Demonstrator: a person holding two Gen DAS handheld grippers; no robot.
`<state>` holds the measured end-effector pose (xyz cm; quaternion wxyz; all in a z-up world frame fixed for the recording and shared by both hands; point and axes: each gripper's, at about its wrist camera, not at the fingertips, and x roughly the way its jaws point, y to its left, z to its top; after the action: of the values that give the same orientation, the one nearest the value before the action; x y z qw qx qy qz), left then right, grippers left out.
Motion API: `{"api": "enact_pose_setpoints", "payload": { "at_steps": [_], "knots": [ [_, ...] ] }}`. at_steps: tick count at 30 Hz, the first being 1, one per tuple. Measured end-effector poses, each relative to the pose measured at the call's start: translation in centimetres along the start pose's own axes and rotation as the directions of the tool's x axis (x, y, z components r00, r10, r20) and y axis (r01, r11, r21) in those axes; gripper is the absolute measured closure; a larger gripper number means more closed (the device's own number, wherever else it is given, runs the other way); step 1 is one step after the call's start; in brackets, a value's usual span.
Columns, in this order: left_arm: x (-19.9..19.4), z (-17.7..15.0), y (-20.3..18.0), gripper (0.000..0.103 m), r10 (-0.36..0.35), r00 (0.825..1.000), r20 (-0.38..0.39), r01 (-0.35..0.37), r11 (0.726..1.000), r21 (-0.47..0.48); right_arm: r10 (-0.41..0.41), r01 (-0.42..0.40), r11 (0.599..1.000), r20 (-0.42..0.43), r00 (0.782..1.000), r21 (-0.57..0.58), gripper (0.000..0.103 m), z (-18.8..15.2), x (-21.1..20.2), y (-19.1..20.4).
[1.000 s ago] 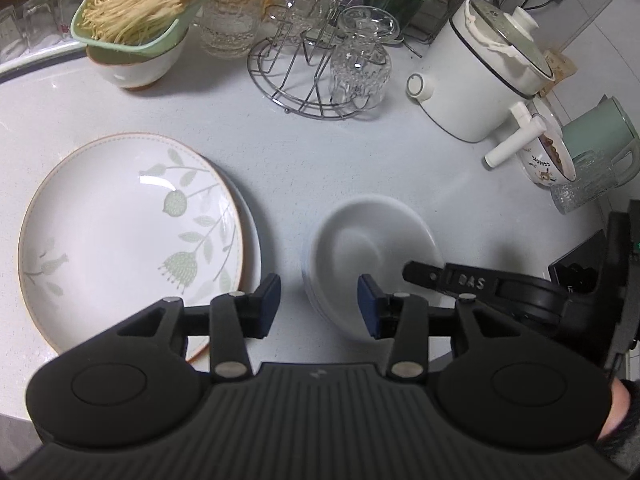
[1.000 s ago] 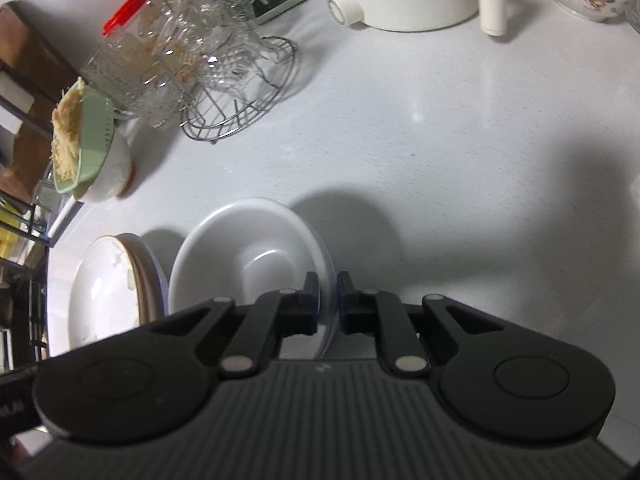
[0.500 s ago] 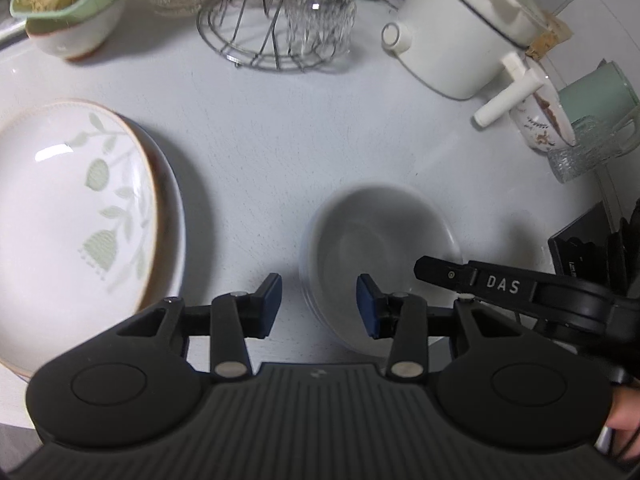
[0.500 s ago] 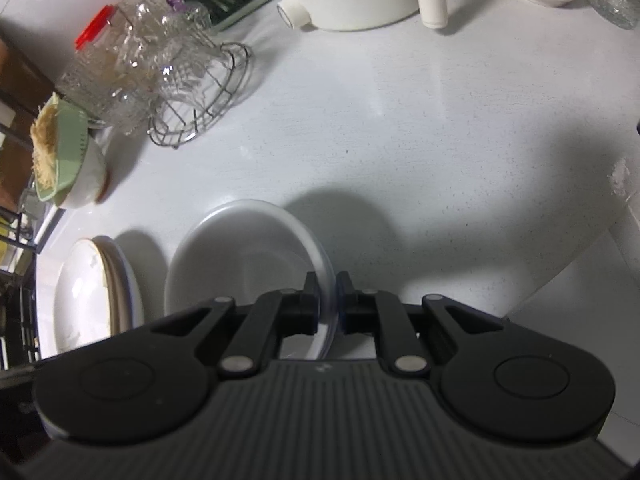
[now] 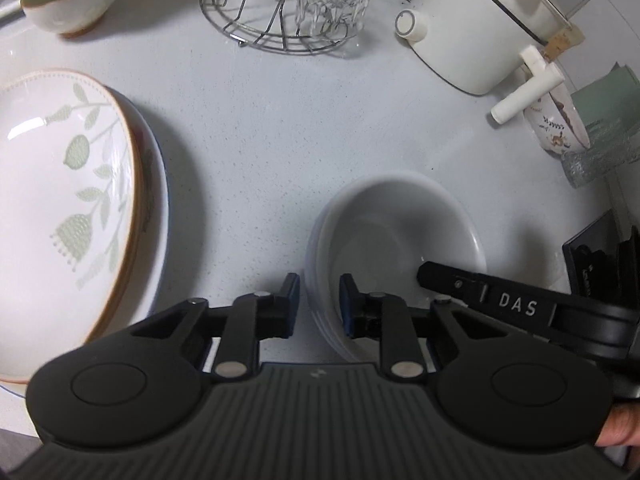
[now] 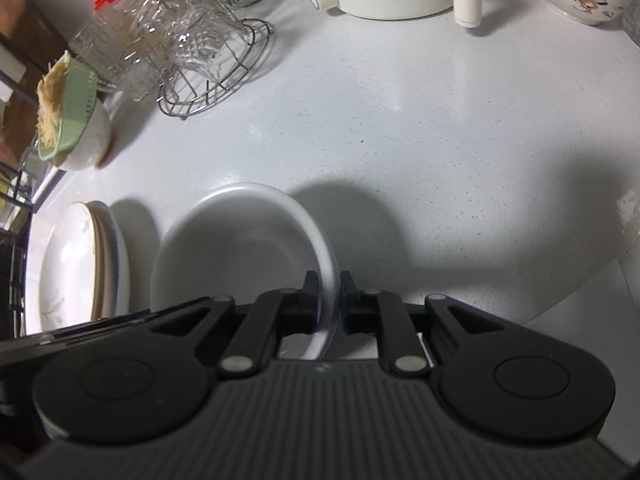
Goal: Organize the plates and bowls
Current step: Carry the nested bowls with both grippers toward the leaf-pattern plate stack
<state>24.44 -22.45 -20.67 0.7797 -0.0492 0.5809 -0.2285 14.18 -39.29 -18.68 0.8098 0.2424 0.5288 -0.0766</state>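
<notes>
Jaws first: the left gripper (image 5: 319, 300) is closing around the near left rim of the stacked plain white ceramic bowls (image 5: 394, 240), while the right gripper (image 6: 329, 300) pinches the right rim. Bowls sit upright and empty on the white countertop (image 5: 260, 128), right of the stacked leaf-patterned plates (image 5: 60, 184). Both grippers angle steeply down.

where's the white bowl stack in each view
Left wrist: white bowl stack sits low and right of centre, its near rim between the closing left tool.
Right wrist: white bowl stack sits low and left of centre, its right rim pinched by the right tool.
Shared landmark: wire glass rack.
</notes>
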Motion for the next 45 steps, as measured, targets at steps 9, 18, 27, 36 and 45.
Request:
{"api": "enact_pose_setpoints", "payload": {
  "at_steps": [9, 18, 27, 36, 45],
  "knots": [
    [-0.5, -0.2, -0.2, 0.084, 0.002, 1.000, -0.007, -0.002, 1.000, -0.010, 0.017, -0.017, 1.000, -0.017, 1.000, -0.007, 0.090, 0.4, -0.4, 0.0],
    [-3.2, 0.3, -0.8, 0.084, -0.006, 1.000, -0.006, 0.006, 1.000, 0.006, 0.027, -0.027, 1.000, -0.023, 0.999, -0.003, 0.089, 0.6, -2.8, 0.8],
    [-6.9, 0.6, -1.0, 0.084, -0.005, 1.000, 0.019, 0.004, 0.999, 0.035, 0.031, -0.031, 1.000, 0.008, 0.999, -0.001, 0.088, 0.7, -5.6, 2.7],
    [-10.6, 0.2, 0.9, 0.084, -0.016, 0.999, 0.050, 0.015, 1.000, 0.024, 0.040, -0.039, 0.999, 0.030, 0.999, -0.013, 0.088, 0.5, -7.5, 5.4],
    [-13.8, 0.7, 4.8, 0.084, -0.008, 0.995, 0.100, 0.010, 1.000, -0.021, 0.072, -0.069, 0.996, 0.047, 0.996, -0.052, 0.088, -0.1, -7.9, 9.6]
  ]
}}
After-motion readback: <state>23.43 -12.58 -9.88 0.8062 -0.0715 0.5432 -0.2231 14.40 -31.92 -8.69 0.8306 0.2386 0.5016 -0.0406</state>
